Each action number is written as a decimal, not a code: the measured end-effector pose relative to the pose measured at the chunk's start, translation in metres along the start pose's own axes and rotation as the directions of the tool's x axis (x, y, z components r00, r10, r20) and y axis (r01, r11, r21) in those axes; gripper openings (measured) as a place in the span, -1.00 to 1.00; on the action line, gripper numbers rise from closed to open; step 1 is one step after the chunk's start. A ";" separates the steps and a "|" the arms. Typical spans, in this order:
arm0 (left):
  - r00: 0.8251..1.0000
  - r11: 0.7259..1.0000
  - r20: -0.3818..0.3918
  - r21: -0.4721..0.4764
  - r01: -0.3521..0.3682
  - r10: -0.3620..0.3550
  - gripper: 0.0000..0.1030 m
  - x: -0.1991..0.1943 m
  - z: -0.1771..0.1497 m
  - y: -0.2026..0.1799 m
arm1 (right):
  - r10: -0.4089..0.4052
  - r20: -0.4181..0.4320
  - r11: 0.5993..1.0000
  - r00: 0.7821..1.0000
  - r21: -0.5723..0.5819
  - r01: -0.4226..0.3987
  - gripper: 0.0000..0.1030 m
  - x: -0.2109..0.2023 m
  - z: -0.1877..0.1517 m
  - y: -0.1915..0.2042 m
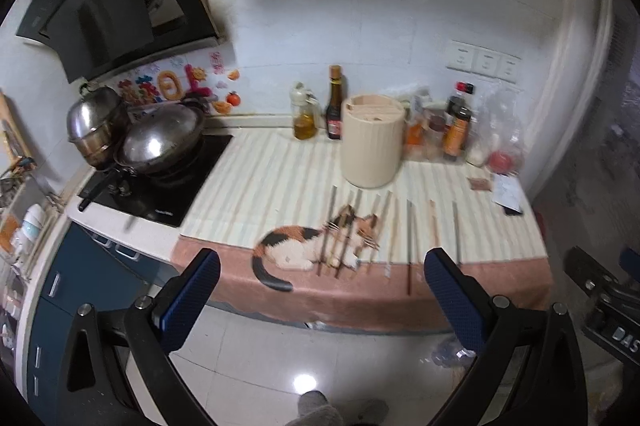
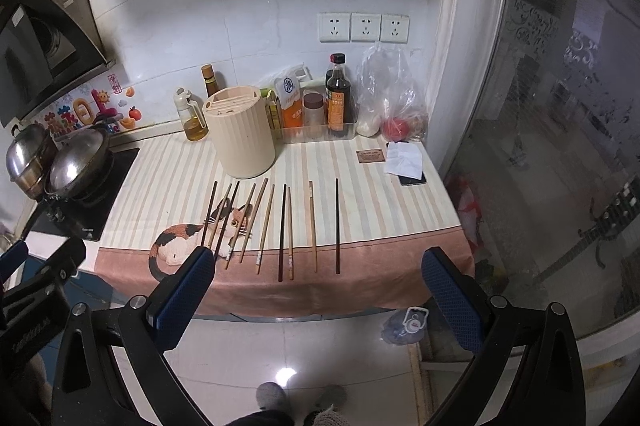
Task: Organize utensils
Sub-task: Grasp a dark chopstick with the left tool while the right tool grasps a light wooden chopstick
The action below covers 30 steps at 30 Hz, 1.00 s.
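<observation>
Several chopsticks [image 2: 266, 224] lie side by side on a striped cloth with a cat picture [image 2: 192, 242], pointing toward the wall. They also show in the left wrist view [image 1: 352, 234], blurred. A cream ribbed utensil holder [image 2: 242, 132] with a slotted lid stands behind them; it also shows in the left wrist view [image 1: 374, 142]. My left gripper [image 1: 320, 266] is open and empty, held in front of the counter edge. My right gripper [image 2: 318, 266] is open and empty, just in front of the chopsticks' near ends.
A stove [image 2: 86, 194] with a wok [image 2: 78, 160] and a steel pot [image 2: 28, 154] is at the left. Oil and sauce bottles [image 2: 338, 98], a plastic bag [image 2: 394, 106] and a phone under paper [image 2: 406, 162] stand at the back right. A glass door [image 2: 560, 146] is on the right.
</observation>
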<state>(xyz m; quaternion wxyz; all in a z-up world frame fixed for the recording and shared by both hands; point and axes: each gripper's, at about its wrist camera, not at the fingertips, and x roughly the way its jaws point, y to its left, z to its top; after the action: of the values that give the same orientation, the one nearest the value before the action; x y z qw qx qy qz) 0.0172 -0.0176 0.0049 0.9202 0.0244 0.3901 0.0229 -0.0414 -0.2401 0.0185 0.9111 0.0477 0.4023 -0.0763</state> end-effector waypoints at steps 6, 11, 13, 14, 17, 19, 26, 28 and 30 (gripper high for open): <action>0.996 0.996 -0.008 -0.003 -0.089 0.089 1.00 0.051 0.012 -0.005 | 0.067 -0.072 0.998 0.995 0.000 -0.068 1.00 0.058 0.013 -0.006; 0.989 0.993 -0.090 0.040 -0.115 0.119 1.00 0.118 0.014 -0.009 | 0.087 -0.154 0.996 0.984 -0.008 -0.089 0.68 0.135 0.026 0.004; 0.981 0.991 -0.147 0.063 -0.120 0.128 1.00 0.156 0.014 -0.009 | 0.098 -0.194 0.995 0.976 0.000 -0.100 0.49 0.164 0.029 0.007; 0.977 0.990 -0.164 0.070 -0.124 0.134 1.00 0.169 0.015 -0.008 | 0.106 -0.219 0.994 0.970 0.005 -0.107 0.39 0.179 0.031 0.009; 0.956 0.992 -0.267 0.079 -0.102 0.120 0.99 0.229 0.015 -0.002 | 0.121 -0.297 0.993 0.947 0.025 -0.119 0.17 0.231 0.033 0.015; 0.938 0.997 -0.338 0.057 -0.054 0.070 0.94 0.274 0.016 0.008 | 0.118 -0.333 0.993 0.935 0.039 -0.112 0.05 0.260 0.034 0.019; 0.876 0.992 -0.482 0.113 0.058 0.004 0.40 0.397 0.018 0.006 | 0.055 -0.488 0.995 0.871 0.102 -0.006 -0.08 0.370 0.035 0.018; 0.854 0.986 -0.520 0.139 0.096 -0.010 0.31 0.424 0.016 0.001 | 0.061 -0.527 0.992 0.848 0.130 0.009 -0.08 0.395 0.034 0.015; 0.834 0.978 -0.551 0.164 0.125 -0.014 0.16 0.447 0.012 -0.004 | 0.039 -0.558 0.990 0.829 0.135 0.045 -0.08 0.416 0.035 0.014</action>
<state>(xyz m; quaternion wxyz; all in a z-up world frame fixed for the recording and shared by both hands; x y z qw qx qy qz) 0.3362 0.0050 -0.3074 0.7638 0.0919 0.6375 -0.0426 0.2630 -0.2733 -0.2659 0.7475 0.1323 0.6449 -0.0888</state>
